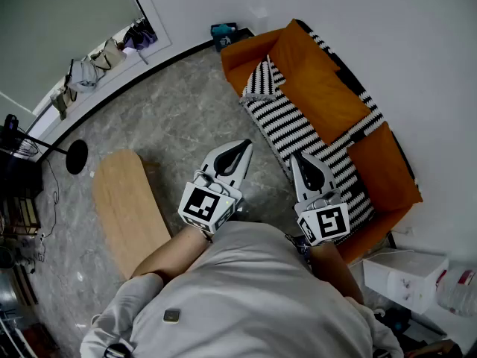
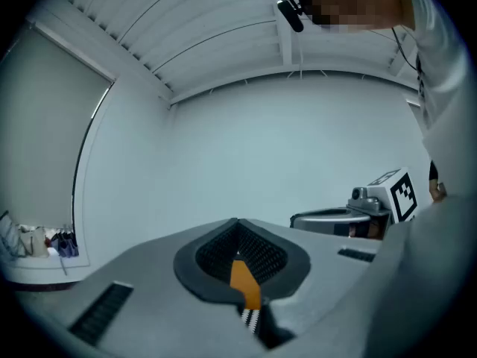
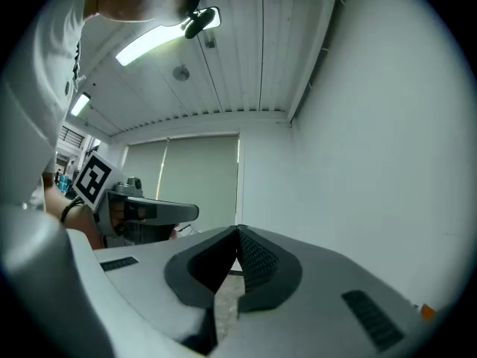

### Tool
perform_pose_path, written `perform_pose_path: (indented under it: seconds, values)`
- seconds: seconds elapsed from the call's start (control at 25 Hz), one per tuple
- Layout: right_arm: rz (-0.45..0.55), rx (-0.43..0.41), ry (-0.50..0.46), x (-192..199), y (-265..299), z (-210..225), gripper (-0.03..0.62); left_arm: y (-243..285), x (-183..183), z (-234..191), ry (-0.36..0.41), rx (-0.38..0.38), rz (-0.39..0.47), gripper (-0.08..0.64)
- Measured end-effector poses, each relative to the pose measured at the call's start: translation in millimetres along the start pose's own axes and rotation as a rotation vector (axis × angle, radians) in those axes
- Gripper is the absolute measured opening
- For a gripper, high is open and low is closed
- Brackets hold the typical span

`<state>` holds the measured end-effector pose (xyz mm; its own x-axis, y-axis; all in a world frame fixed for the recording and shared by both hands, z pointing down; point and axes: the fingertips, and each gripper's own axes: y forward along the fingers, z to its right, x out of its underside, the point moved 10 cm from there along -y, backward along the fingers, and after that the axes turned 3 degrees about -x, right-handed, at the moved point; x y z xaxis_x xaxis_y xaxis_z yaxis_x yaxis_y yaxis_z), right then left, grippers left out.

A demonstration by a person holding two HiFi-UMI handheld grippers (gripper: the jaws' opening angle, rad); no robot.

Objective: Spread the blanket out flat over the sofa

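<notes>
Since the sofa runs slantwise from far left to near right, the striped blanket follows that long axis, bunched toward the sofa's far end and draped over its front edge. It lies ahead and to the right of both tongs. The right tongs, closed and empty, are nearer that edge. The left tongs, likewise closed on nothing, hang over the floor.

The sofa is showing matt orange cloth, and the blanket is looking like soft woven fabric. The floor is looking like smooth, veined grey stone; the board is showing pale, smooth wood.
</notes>
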<state>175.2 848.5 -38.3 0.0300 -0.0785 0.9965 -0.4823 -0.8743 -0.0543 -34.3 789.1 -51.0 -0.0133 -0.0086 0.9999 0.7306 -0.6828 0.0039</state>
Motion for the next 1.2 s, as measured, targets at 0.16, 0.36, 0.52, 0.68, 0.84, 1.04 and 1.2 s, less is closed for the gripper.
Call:
perform_pose_path:
  seconds: [0.16, 0.36, 0.52, 0.68, 0.84, 1.04, 1.2]
  values:
    - [0.002, 0.008, 0.006, -0.1, -1.3, 7.4, 0.026, 5.4, 0.2, 2.7, -0.002, 0.008, -0.008, 0.006]
    - [0.003, 0.014, 0.017, 1.1, 6.2, 16.4, 0.026, 14.4, 1.6, -4.9, -0.008, 0.013, -0.017, 0.006]
    - [-0.015, 0.019, 0.026, 8.3, 19.6, 25.7, 0.026, 27.2, 5.7, -16.7, -0.012, 0.014, -0.021, 0.006]
    - [-0.024, 0.029, 0.028, 14.0, 43.9, 33.6, 0.026, 39.7, 13.1, -44.6, -0.031, 0.006, -0.028, 0.006]
    - [-0.052, 0.037, 0.022, 19.9, 85.9, 42.6, 0.026, 56.2, 19.3, -91.5, -0.049, -0.003, -0.028, 0.006]
    - [-0.088, 0.068, 0.045, 27.4, 157.2, 54.3, 0.026, 87.1, 23.8, -167.9, -0.065, 0.031, -0.035, 0.006]
    - [-0.126, 0.101, 0.059, 30.5, 223.6, 59.9, 0.026, 113.8, 20.5, -235.8, -0.074, 0.109, -0.049, 0.006]
